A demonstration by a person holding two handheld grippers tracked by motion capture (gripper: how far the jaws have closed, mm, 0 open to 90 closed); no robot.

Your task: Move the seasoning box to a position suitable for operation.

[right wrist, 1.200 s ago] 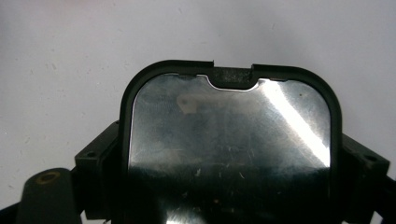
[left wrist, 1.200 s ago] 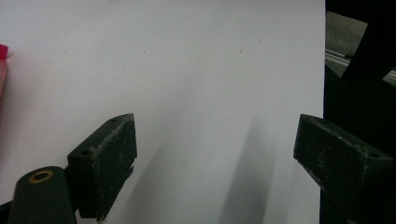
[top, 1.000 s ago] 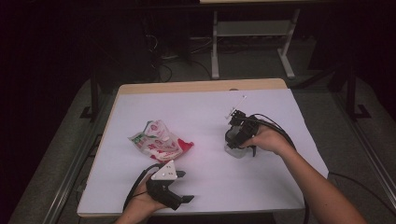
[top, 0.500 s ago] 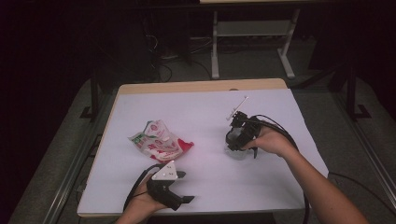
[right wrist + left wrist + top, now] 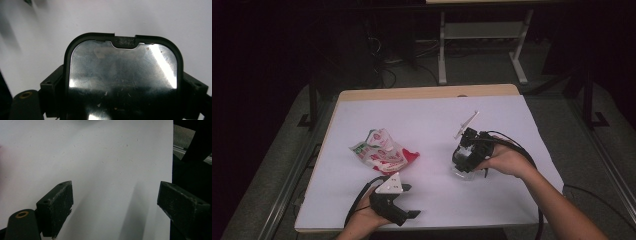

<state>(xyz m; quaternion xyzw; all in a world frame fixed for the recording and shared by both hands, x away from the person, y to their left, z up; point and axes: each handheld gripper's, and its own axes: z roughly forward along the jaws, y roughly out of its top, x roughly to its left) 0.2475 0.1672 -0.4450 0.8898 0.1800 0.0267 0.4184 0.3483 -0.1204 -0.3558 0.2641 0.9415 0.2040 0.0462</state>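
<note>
High view: right hand-held gripper (image 5: 463, 167) clamps a black-rimmed shiny container (image 5: 123, 77); writing unreadable.

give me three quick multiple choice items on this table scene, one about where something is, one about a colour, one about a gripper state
1. Where does the crumpled packet lie on the table?
A. beyond the left gripper
B. under the right gripper
C. on the floor

2. What colours does the packet show?
A. blue and yellow
B. red, white and green
C. all black

3. How do the left gripper's jaws stand?
A. clamped on the packet
B. shut on nothing
C. open over bare table

Answers: 1 A, the high view puts it just past that gripper. 2 B, its print shows these. 3 C, the left gripper view shows wide jaws with white surface between.
</note>
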